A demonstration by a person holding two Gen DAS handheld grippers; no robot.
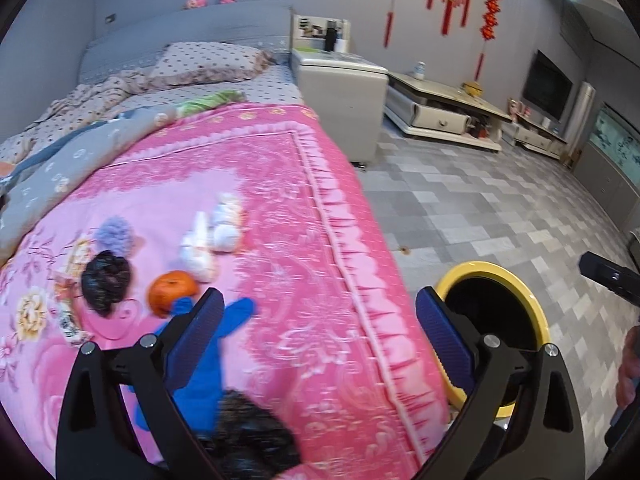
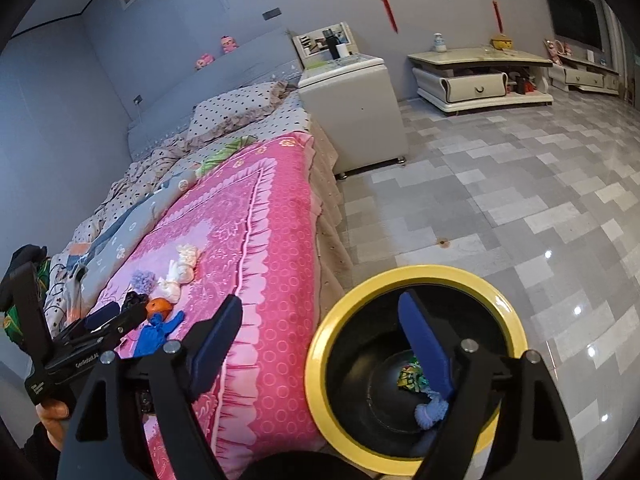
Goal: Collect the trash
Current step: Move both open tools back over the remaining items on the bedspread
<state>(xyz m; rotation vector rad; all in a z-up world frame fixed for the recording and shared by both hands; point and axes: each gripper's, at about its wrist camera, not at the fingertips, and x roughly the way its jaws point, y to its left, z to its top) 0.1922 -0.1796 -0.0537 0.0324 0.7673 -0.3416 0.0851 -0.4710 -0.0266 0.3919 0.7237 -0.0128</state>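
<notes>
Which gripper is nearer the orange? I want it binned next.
Left. The left gripper hovers just short of the orange on the bed; the right gripper is beside the bed, by the bin.

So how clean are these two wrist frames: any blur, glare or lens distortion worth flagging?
Left wrist view: motion blur smears the blue glove and the black wad at the bottom edge; the bed edge bows from the fisheye. Right wrist view: sharper, with ceiling-light glare spots on the glossy floor tiles, dark corners, and the yellow-rimmed bin stretched oval.

White print on the left hand-held gripper (image 2: 116, 326) is illegible.
</notes>
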